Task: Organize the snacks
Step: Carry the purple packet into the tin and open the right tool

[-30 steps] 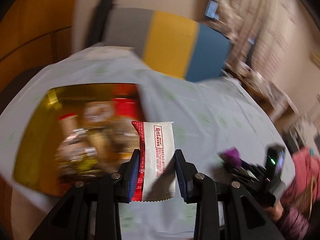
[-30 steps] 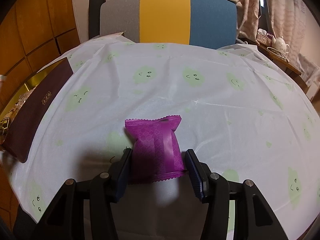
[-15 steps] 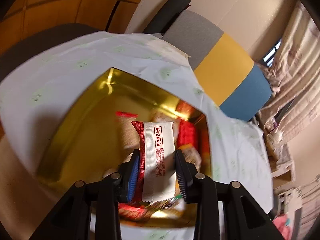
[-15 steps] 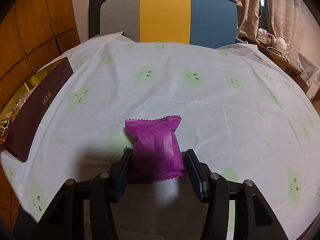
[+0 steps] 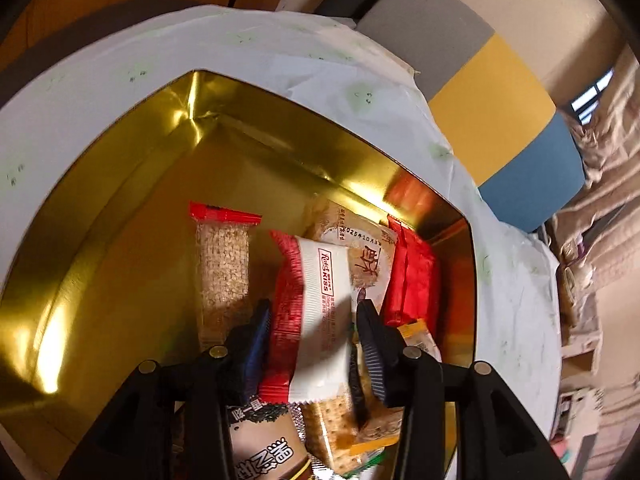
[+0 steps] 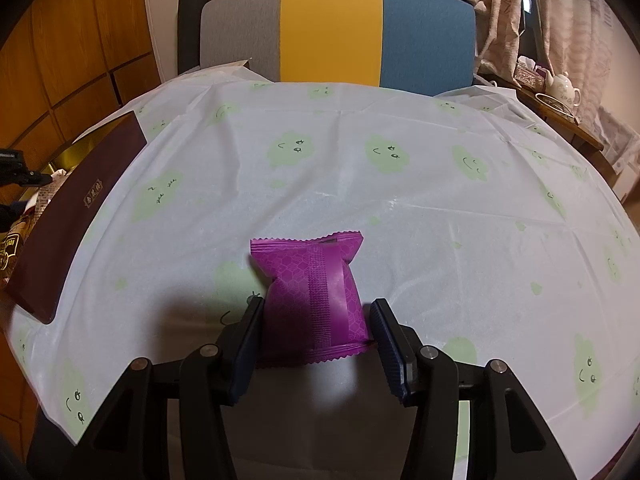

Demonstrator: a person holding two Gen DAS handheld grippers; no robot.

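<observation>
red-and-white packet [image 5: 316, 312] loose between parted left tongs [image 5: 316, 344], over gold tin [image 5: 132, 240]

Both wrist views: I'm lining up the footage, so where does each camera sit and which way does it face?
Left wrist: on the left gripper, angled down into the gold tin; its jaws have just been opening around the red-and-white packet.
Right wrist: on the right gripper, angled down across the tablecloth; jaws grip the purple packet.
Shared: the striped chair, tablecloth, tin.
</observation>
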